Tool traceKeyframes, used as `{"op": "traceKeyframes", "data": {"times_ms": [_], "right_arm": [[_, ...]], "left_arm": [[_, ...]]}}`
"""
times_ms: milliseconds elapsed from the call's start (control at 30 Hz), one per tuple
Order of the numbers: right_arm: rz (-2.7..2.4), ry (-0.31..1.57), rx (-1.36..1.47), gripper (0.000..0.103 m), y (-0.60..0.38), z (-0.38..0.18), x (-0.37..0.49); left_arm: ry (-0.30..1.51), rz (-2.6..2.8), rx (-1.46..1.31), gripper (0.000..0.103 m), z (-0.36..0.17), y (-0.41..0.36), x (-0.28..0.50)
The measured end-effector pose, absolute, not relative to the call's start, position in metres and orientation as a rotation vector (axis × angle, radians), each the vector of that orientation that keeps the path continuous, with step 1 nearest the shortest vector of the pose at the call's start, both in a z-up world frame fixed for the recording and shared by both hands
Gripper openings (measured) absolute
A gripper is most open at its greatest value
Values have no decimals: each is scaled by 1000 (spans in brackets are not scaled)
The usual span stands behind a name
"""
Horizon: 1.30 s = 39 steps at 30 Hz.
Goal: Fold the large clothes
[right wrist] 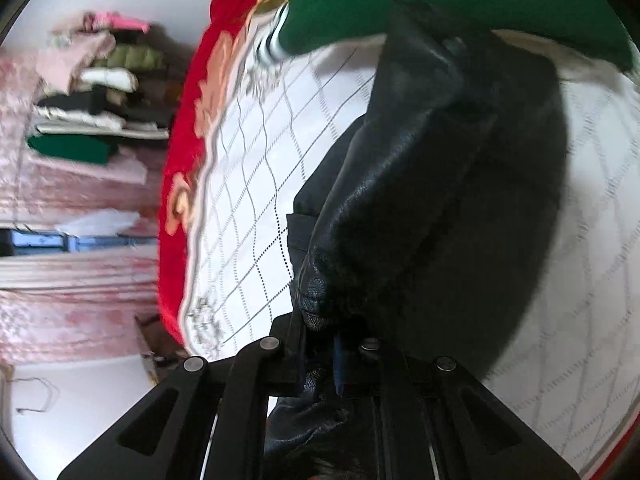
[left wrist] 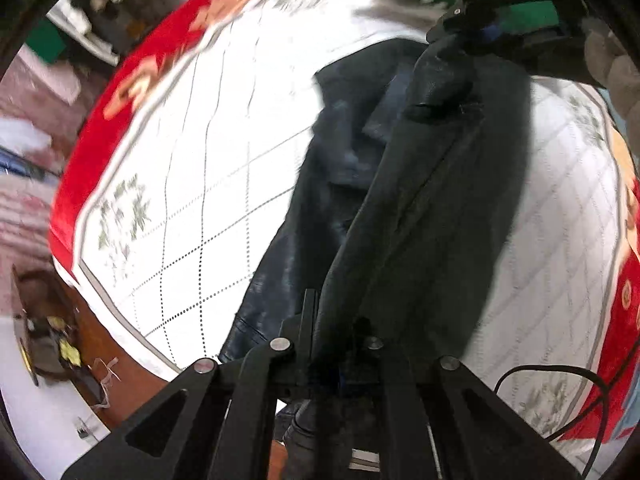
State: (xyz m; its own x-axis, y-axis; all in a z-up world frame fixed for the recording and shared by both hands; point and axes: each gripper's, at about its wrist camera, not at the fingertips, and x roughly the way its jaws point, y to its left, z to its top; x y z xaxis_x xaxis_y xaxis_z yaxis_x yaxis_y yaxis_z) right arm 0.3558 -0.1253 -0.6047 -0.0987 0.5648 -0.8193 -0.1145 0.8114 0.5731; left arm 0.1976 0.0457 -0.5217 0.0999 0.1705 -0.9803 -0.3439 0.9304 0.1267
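A black leather jacket (left wrist: 420, 208) hangs stretched above a white quilted bedspread (left wrist: 208, 168) with a red border. My left gripper (left wrist: 340, 336) is shut on one edge of the jacket at the bottom of the left wrist view. My right gripper (right wrist: 336, 336) is shut on another edge of the jacket (right wrist: 420, 200), whose leather bunches up in front of the camera. The right gripper also shows at the top right of the left wrist view (left wrist: 496, 28), holding the jacket's far end. The lower part of the jacket lies on the bedspread (right wrist: 256, 184).
A green garment (right wrist: 400, 0) lies at the far end of the bed. A stack of folded clothes (right wrist: 96, 92) sits on a pink surface to the left. A wooden bed frame edge (left wrist: 100, 344) and a black cable (left wrist: 560, 372) show in the left wrist view.
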Motion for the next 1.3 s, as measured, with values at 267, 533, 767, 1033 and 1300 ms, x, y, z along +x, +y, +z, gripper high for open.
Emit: {"op": "traceKeyframes", "data": {"times_ms": [267, 533, 767, 1033, 1300], "right_arm": [[561, 1627, 181, 10, -47, -665, 347], [664, 1736, 222, 36, -27, -670, 352], [536, 1583, 198, 63, -149, -632, 383], [636, 1655, 578, 70, -234, -738, 414], [671, 1600, 675, 26, -230, -753, 406]], "left_arm": [[1473, 388, -381, 31, -580, 110, 183], [1447, 391, -614, 93, -576, 140, 158], [1366, 479, -629, 97, -543, 139, 151], [1355, 547, -482, 97, -543, 138, 196], [1338, 563, -356, 97, -546, 129, 236]]}}
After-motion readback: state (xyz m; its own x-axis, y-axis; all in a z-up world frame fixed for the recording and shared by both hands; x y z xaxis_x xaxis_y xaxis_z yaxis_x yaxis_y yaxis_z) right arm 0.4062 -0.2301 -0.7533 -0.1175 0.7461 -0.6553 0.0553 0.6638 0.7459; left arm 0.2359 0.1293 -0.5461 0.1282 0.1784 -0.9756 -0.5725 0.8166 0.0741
